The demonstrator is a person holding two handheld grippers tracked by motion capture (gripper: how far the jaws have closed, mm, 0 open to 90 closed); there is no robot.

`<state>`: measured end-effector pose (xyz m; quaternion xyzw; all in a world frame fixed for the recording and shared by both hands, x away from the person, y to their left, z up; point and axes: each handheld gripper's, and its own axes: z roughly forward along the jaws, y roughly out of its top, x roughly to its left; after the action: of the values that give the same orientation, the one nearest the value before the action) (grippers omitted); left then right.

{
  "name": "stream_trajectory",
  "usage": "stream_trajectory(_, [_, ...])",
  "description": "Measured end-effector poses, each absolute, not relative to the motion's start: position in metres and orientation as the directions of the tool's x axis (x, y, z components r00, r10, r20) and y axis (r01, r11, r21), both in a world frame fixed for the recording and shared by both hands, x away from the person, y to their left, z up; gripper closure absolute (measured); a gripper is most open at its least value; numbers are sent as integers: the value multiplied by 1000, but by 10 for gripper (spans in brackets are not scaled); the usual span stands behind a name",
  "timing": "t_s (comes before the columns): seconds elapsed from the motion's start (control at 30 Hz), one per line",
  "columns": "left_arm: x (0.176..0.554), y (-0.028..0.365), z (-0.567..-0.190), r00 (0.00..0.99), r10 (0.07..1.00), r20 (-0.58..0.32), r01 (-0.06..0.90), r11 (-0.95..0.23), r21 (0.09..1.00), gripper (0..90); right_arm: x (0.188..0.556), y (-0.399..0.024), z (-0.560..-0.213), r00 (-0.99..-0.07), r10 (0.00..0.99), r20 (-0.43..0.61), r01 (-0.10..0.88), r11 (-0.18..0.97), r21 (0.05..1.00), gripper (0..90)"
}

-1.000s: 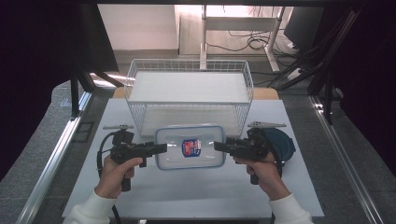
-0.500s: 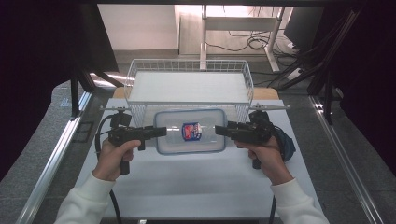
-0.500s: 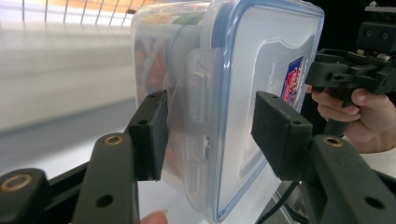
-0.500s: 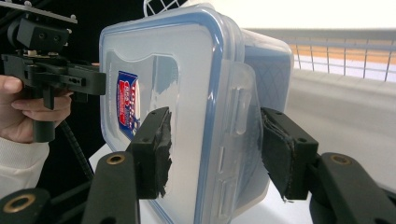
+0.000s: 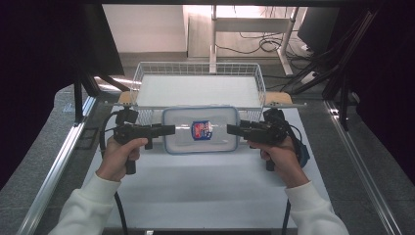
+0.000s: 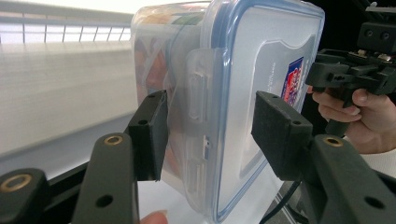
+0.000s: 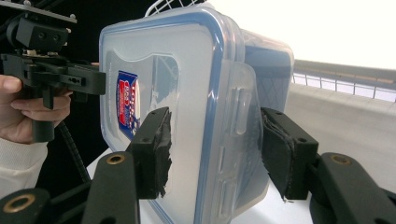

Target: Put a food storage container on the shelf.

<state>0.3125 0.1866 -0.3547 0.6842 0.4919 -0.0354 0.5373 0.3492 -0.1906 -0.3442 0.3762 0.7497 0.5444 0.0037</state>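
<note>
A clear plastic container [image 5: 200, 129] with a blue-rimmed lid and a red and blue label hangs level above the white mat, just in front of the wire basket [image 5: 198, 68]. My left gripper [image 5: 171, 130] is shut on its left end and my right gripper [image 5: 230, 129] is shut on its right end. In the left gripper view my left gripper [image 6: 208, 126] clamps the container [image 6: 261, 70] at its side latch. In the right gripper view my right gripper [image 7: 212, 144] has the opposite latch of the container [image 7: 163, 70] between its pads [image 7: 156, 149]. Coloured contents show dimly through the wall.
The white wire basket stands at the back of the table with a white floor inside. A white mat [image 5: 205, 191] covers the table in front. A dark blue object [image 5: 304, 152] lies behind my right hand. Metal rails [image 5: 54, 166] run along both sides.
Both grippers have lifted the container off the mat and carried it away from me toward the basket's front wall. The grips are unchanged.
</note>
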Motion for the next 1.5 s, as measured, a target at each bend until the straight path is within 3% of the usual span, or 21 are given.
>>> stream_trajectory(1.03, [354, 192, -304, 548, 627, -553, 689, 36, 724, 471, 381, -188, -298, -732, 567, 377, 523, 113, 845, 459])
stream_trajectory(1.5, [380, 196, -301, 547, 622, -561, 689, 46, 723, 473, 409, -183, -287, -721, 573, 391, 545, 118, 830, 462])
